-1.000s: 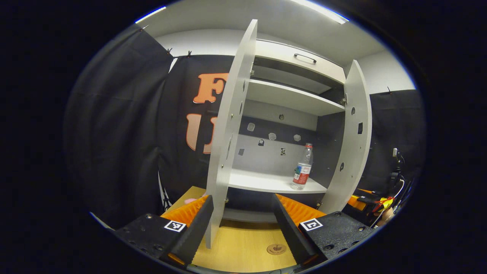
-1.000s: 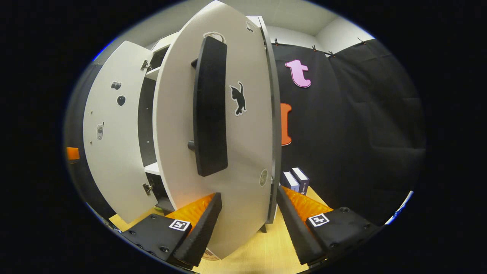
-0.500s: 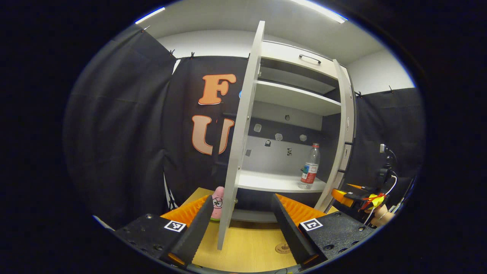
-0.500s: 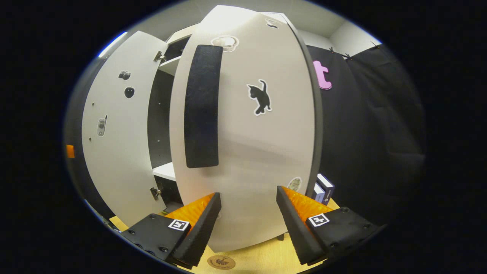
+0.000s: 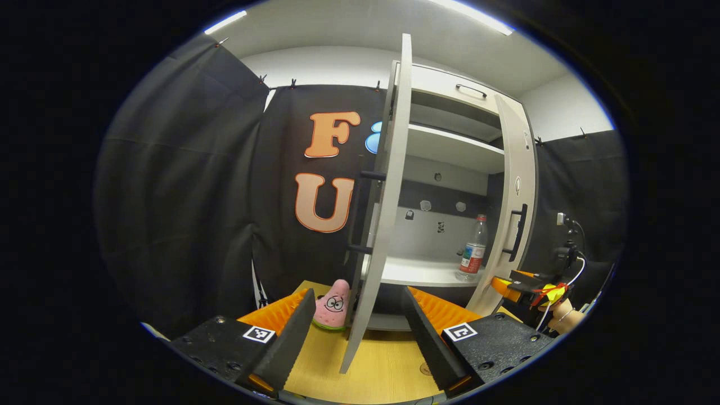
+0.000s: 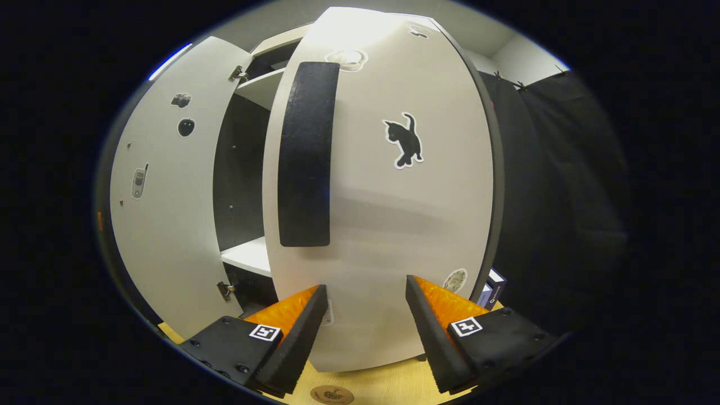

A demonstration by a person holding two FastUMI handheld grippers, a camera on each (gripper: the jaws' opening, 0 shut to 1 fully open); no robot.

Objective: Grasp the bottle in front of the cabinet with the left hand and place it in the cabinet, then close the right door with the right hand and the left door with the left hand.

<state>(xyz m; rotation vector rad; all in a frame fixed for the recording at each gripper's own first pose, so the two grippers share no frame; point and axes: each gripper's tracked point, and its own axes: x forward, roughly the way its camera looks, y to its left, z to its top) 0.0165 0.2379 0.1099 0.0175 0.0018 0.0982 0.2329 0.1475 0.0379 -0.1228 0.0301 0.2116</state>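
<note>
Two doors are standing ajar as the right gripper (image 6: 363, 315), fingers spread and holding nothing, is facing the right door (image 6: 388, 185) beside its long handle (image 6: 306, 154). Pushing flat on the panel below that handle should swing it cleanly. The bottle (image 5: 473, 254) is sitting at the shelf's (image 5: 419, 273) right front corner, seemingly inside the door's sweep. The left gripper (image 5: 360, 332), also spread and empty, is straddling the left door's (image 5: 382, 202) edge over open desk (image 5: 388, 368).

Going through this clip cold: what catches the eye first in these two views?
In the right gripper view, the right door looms close ahead, bearing a black cat sticker and a tall black handle. In the left gripper view, the bottle stands on the cabinet shelf, and a pink star toy sits beside the left door.
</note>
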